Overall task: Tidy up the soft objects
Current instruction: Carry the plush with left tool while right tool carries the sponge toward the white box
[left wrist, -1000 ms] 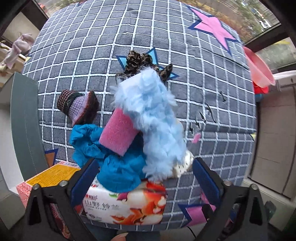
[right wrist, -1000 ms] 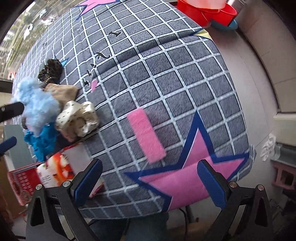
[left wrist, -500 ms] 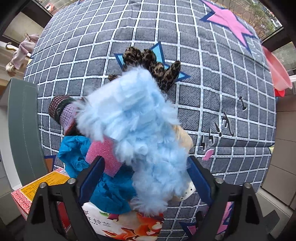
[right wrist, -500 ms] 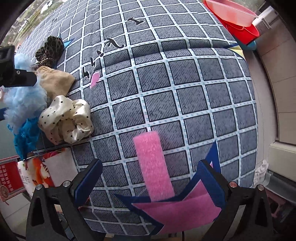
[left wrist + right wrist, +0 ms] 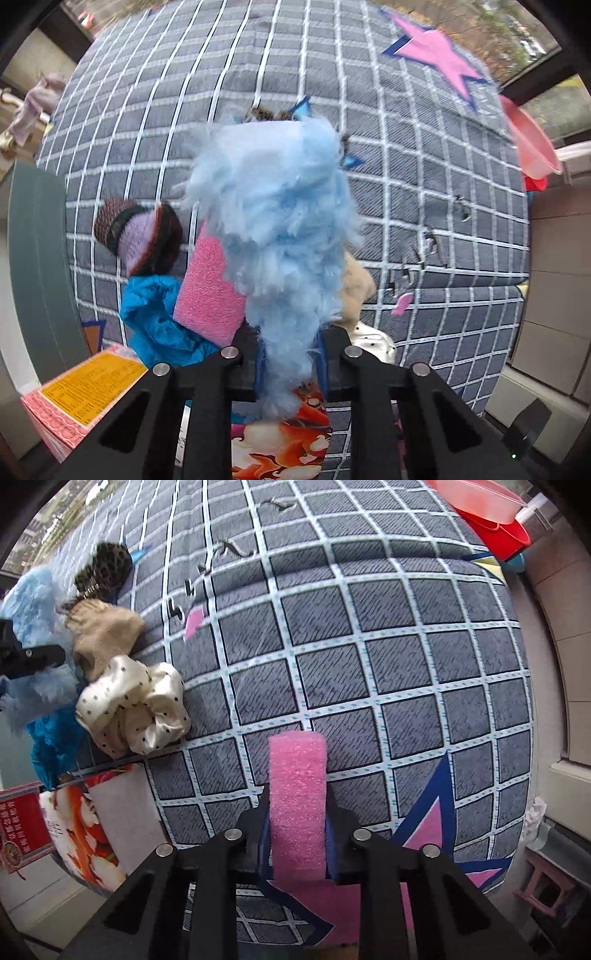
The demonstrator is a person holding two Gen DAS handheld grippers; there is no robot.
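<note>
While the left gripper [image 5: 290, 363] is pinching the blue fluff [image 5: 280, 221] low in the middle of its view, the right gripper [image 5: 297, 840] is pinching the pink foam [image 5: 297, 805] the same way. Both things are sitting on the checked bed [image 5: 369, 664]. The fluff is lying on a pile with a second pink foam [image 5: 208, 291] and a blue cloth [image 5: 159, 321]. If the fluff is lifting fast, it may be dragging those along. Its hairs may slip from the fingers too.
</note>
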